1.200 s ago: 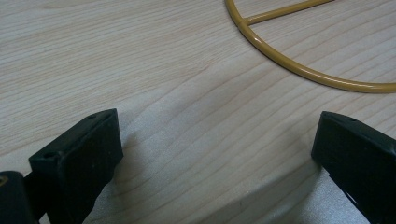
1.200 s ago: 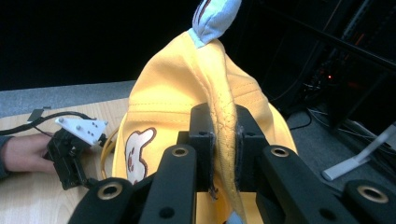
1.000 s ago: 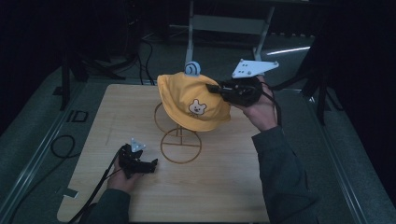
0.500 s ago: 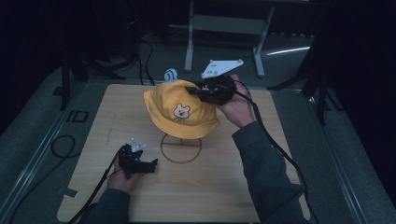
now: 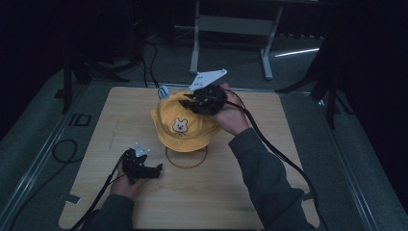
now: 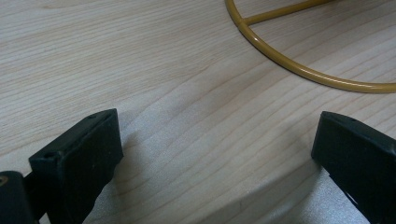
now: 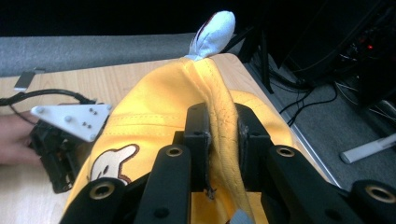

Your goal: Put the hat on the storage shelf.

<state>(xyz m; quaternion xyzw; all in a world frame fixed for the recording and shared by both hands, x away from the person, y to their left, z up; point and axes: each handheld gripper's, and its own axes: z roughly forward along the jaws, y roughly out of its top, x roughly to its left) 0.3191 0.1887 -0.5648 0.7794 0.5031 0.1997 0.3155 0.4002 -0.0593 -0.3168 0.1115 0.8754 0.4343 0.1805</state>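
A yellow cloth hat (image 5: 185, 127) with a bear face and a pale blue ear (image 5: 163, 91) hangs over the middle of the wooden table (image 5: 269, 159). My right gripper (image 5: 191, 99) is shut on a fold at the hat's top. In the right gripper view both jaws squeeze that yellow fold (image 7: 223, 119), with the ear (image 7: 215, 30) beyond it. Below the hat lies the gold wire ring of a stand (image 5: 186, 160). My left gripper (image 5: 153, 170) rests on the table to the ring's left, open and holding nothing (image 6: 215, 128). The ring (image 6: 299, 70) curves past just ahead of it.
Black cable (image 5: 269, 139) trails from the right gripper along the sleeve. A cable loop (image 5: 65, 149) lies on the floor at left. Grey frame legs (image 5: 195, 43) stand beyond the table's far edge, and dark stands (image 5: 332, 91) flank its right side.
The right gripper has carried the hat leftward and lower, from the table's far right of centre to directly over the gold ring. The left gripper has stayed put.
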